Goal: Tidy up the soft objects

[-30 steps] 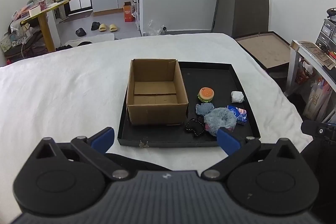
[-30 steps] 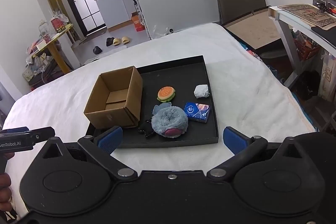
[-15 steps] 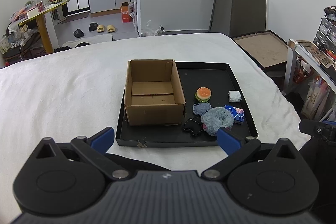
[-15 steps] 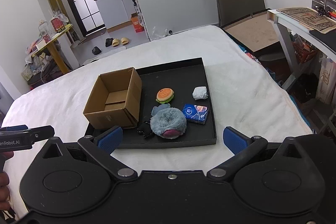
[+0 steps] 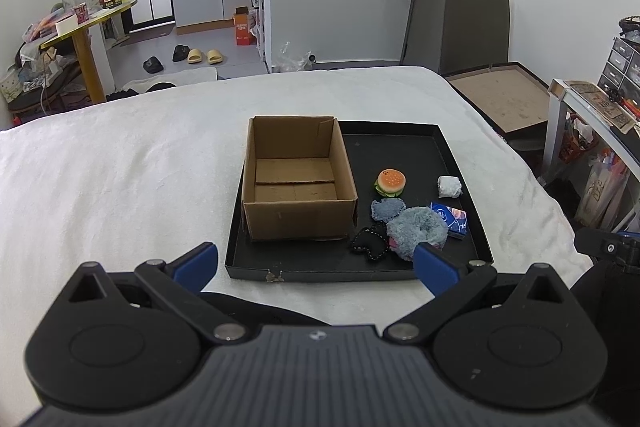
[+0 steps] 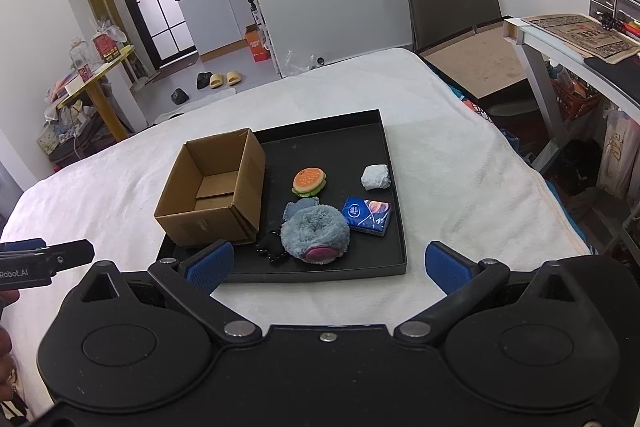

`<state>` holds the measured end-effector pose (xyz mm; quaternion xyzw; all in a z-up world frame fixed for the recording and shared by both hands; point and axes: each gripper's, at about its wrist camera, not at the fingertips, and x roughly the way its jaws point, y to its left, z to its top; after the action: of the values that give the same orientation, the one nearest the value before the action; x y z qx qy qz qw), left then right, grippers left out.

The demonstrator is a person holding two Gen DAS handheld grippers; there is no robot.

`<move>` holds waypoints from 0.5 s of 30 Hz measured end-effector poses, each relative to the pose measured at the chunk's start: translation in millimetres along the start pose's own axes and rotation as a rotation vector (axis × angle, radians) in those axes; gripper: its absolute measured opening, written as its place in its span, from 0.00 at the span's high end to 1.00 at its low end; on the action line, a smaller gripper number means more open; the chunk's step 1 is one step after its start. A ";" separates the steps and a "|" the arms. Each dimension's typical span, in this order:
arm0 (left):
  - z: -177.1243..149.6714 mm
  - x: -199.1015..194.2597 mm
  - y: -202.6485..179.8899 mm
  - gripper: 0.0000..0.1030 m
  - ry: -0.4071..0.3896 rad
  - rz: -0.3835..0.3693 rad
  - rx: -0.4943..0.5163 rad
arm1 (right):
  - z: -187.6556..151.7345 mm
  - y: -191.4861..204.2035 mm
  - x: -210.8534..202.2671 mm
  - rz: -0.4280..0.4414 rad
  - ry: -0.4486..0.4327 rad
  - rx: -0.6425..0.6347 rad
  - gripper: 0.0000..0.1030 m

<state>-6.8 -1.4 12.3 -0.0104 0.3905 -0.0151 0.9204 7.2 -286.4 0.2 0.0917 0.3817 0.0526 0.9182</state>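
White bedding [image 5: 120, 179] carries a black tray [image 5: 456, 163], its left half filled by an open cardboard box [image 5: 298, 183]. Soft toys, led by a fluffy blue plush [image 6: 314, 231], are clustered at the tray's front edge, ahead of both spread, empty grippers [image 5: 316, 261] [image 6: 326, 261]; the back right corner is left bare.

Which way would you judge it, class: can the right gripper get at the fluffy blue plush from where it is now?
Probably yes. The right gripper is open and empty, and the fluffy blue plush lies uncovered near the black tray's front edge. Only the low rim lies between them, though a black charm touches its left side.
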 end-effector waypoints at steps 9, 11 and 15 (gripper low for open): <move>-0.8 -6.9 4.2 0.00 -0.012 0.003 -0.006 | 0.9 2.5 -1.3 0.000 -0.006 -0.017 0.00; -1.6 -7.8 4.3 0.00 -0.013 0.005 -0.005 | 0.5 3.8 -1.8 0.002 -0.007 -0.024 0.00; -1.5 -9.5 6.5 0.00 -0.014 0.005 -0.011 | 0.1 4.9 -2.8 0.004 -0.007 -0.025 0.00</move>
<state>-14.4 5.4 17.9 -0.0144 0.3839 -0.0108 0.9232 5.2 -282.1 3.3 0.0813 0.3775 0.0590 0.9205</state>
